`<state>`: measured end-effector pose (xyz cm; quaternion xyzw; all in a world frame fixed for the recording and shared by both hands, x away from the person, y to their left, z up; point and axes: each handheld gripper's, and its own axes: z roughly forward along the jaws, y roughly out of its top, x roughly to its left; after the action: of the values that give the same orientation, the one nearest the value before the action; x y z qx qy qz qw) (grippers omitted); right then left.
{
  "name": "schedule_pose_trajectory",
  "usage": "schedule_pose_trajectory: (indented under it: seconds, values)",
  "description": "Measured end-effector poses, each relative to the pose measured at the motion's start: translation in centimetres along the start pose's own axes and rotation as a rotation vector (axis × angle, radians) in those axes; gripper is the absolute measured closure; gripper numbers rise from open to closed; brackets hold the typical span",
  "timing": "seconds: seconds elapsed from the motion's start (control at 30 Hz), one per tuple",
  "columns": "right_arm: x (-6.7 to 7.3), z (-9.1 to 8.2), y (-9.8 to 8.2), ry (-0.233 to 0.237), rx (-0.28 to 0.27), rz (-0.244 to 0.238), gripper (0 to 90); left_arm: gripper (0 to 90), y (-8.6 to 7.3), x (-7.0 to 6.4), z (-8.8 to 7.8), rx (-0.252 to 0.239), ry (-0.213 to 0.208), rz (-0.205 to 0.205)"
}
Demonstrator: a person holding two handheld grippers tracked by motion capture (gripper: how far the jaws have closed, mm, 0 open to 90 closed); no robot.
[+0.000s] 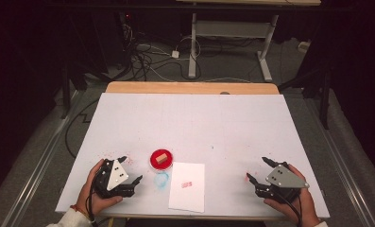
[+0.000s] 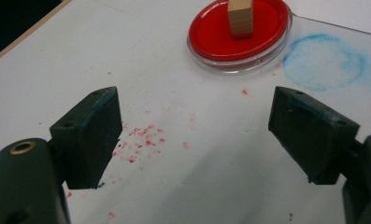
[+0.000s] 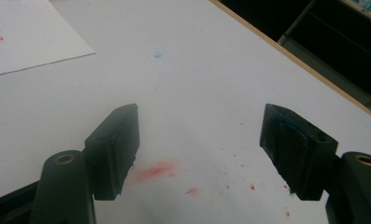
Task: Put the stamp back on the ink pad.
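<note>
The small wooden block stamp [image 1: 162, 158] stands upright in the round red ink dish [image 1: 161, 160], near the front of the white table [image 1: 194, 123]. The left claw [image 1: 130, 169] sits just beside the dish, spread wide and holding nothing. The right claw [image 1: 259, 169] is well apart, spread and empty too.

I think the left claw should come at the stamp straight, pinch its two flat sides, and lift straight up so the dish does not slide.

The white paper sheet [image 1: 187, 186] with a red mark lies just beside the dish. The front table edge is near; farther back there is lots of open room.
</note>
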<state>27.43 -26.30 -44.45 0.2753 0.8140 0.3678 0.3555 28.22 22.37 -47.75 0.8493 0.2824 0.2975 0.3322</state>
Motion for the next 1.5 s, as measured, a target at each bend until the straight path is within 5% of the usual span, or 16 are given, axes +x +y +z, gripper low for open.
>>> schedule_pose_trajectory:
  seconds: [1.5]
  values:
    - [0.4,-0.23,0.13,-0.005,0.004,-0.012,29.0,17.1,0.15,0.3,-0.11,0.004,-0.017,0.02]
